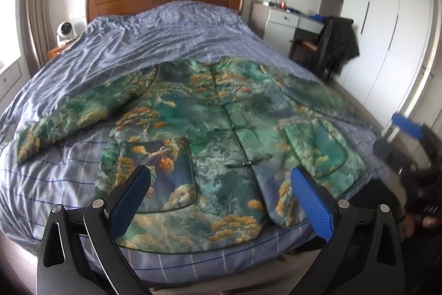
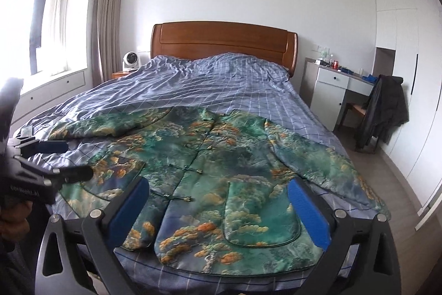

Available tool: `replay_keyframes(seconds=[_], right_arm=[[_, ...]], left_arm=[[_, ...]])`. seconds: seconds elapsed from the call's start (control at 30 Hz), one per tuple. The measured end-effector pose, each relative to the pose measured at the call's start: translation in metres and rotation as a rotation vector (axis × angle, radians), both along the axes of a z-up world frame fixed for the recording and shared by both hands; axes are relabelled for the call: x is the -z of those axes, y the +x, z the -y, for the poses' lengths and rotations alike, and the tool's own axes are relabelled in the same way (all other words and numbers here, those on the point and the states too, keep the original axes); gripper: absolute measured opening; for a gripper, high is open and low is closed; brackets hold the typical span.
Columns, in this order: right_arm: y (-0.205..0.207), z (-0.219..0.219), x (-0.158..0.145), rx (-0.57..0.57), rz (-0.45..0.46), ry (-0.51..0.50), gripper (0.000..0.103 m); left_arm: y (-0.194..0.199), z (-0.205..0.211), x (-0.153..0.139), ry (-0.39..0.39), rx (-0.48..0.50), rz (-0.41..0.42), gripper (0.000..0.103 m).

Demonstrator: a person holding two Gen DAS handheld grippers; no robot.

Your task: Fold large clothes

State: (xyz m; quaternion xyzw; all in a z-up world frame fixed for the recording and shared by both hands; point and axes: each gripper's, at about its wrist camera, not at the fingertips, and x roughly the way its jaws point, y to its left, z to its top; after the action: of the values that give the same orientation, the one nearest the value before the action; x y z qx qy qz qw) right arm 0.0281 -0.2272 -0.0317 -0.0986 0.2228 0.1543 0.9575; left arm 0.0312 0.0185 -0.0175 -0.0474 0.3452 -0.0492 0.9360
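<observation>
A green, quilted jacket with an orange cloud-and-tree print (image 1: 215, 129) is laid flat, front up and buttoned, across the foot of a bed covered in a blue checked duvet (image 1: 154, 40). Both the left gripper (image 1: 221, 184) and right gripper (image 2: 218, 192) are held above its hem, jaws spread wide, nothing gripped.
</observation>
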Motion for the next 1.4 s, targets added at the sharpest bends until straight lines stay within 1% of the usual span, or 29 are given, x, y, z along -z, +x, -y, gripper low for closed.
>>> replay_keyframes(seconds=[0.17,0.3,0.43,0.6,0.73,1.1,1.4], right_arm=[[-0.003,-0.004,0.004,-0.021,-0.013,0.016,0.102],[-0.004,-0.006,0.006,-0.037,-0.02,0.033,0.102],[-0.003,-0.008,0.008,-0.044,-0.025,0.03,0.102],[-0.002,-0.011,0.009,-0.055,-0.03,0.025,0.102],[-0.001,-0.011,0.011,-0.055,-0.033,0.021,0.102],[0.001,-0.013,0.013,-0.057,-0.037,0.014,0.102],[0.001,-0.013,0.013,-0.051,-0.037,0.019,0.102]], left_arm=[[-0.002,0.007,-0.005,0.042,-0.012,0.039,0.101],[-0.005,0.02,-0.006,0.099,0.011,0.063,0.101],[-0.007,0.03,-0.003,0.147,0.03,0.066,0.101],[-0.009,0.033,-0.003,0.14,0.048,0.069,0.101],[-0.01,0.033,-0.005,0.153,0.04,0.08,0.101],[-0.008,0.029,-0.003,0.145,0.031,0.064,0.101],[-0.009,0.031,-0.004,0.148,0.031,0.068,0.101]])
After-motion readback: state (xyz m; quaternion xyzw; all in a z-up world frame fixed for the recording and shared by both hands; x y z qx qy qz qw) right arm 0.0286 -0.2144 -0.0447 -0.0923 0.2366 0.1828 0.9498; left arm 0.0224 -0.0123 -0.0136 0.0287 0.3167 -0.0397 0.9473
